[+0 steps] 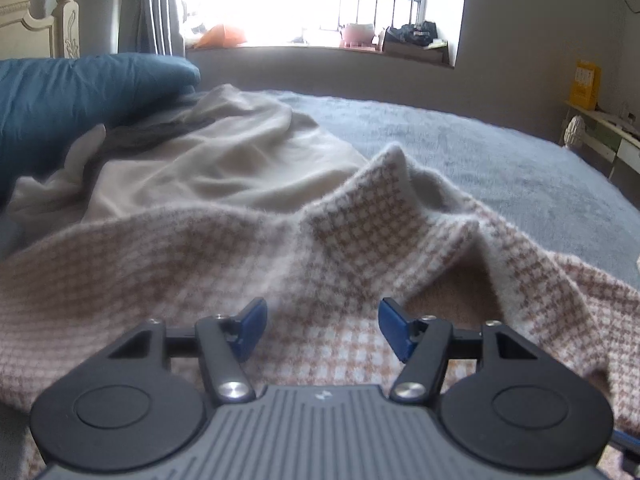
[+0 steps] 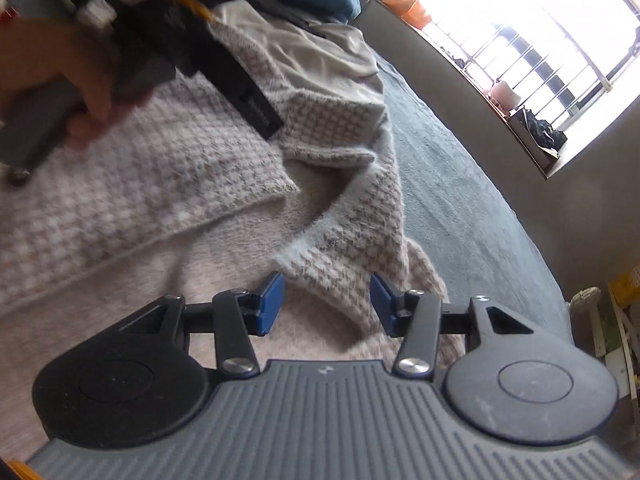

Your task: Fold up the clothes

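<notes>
A fuzzy sweater (image 1: 200, 264) in a beige-and-white check lies spread and rumpled on the bed, one folded flap standing up in the middle. My left gripper (image 1: 323, 322) hovers low over it, its blue pads wide apart with only flat fabric below. In the right wrist view the same sweater (image 2: 140, 184) shows its plain inner side, and a checked corner lies just ahead of my right gripper (image 2: 327, 302). Its jaws stand apart and do not press on the cloth. At the top left a person's hand (image 2: 52, 64) holds the left tool above the sweater.
A plain beige garment (image 1: 224, 160) lies crumpled behind the sweater, beside a teal pillow (image 1: 80, 92). The grey bed cover (image 1: 480, 152) stretches to the right. A bright barred window (image 1: 320, 0) with clutter on its sill faces me. A headboard (image 1: 36, 20) stands far left and shelves (image 1: 600, 132) far right.
</notes>
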`<control>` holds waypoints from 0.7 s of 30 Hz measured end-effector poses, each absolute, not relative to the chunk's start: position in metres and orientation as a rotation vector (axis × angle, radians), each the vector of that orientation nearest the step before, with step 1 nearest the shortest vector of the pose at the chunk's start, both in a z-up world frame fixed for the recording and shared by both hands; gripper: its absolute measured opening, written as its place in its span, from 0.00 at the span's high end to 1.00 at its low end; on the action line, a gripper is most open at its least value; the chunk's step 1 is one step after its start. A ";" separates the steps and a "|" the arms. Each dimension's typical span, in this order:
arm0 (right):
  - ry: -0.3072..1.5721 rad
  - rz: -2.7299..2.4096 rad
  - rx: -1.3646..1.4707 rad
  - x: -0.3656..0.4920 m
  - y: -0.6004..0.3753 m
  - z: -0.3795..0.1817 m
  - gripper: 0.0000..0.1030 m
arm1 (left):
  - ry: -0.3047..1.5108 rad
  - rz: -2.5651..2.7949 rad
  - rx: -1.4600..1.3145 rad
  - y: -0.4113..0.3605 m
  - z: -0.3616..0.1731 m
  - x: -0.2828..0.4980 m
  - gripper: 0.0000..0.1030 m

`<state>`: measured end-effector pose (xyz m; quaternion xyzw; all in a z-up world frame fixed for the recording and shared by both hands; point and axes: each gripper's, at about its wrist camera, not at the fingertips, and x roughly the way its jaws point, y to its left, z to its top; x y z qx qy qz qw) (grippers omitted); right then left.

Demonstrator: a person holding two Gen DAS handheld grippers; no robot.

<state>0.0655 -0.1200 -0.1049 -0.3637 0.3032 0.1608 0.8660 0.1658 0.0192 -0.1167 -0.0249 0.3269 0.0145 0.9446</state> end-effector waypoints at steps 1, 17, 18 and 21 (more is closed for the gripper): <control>0.635 0.340 -0.768 0.073 -0.120 -0.110 0.54 | 0.648 0.028 -0.046 0.021 -0.116 0.168 0.41; 0.618 0.176 -0.314 0.166 -0.193 -0.086 0.94 | 0.644 -0.065 -0.085 0.009 -0.135 0.225 0.57; 0.607 0.177 -0.204 0.173 -0.208 -0.072 0.94 | 0.647 -0.067 -0.079 0.006 -0.136 0.230 0.58; 0.578 0.210 0.153 0.190 -0.255 -0.041 0.94 | 0.662 -0.054 -0.053 -0.001 -0.138 0.243 0.58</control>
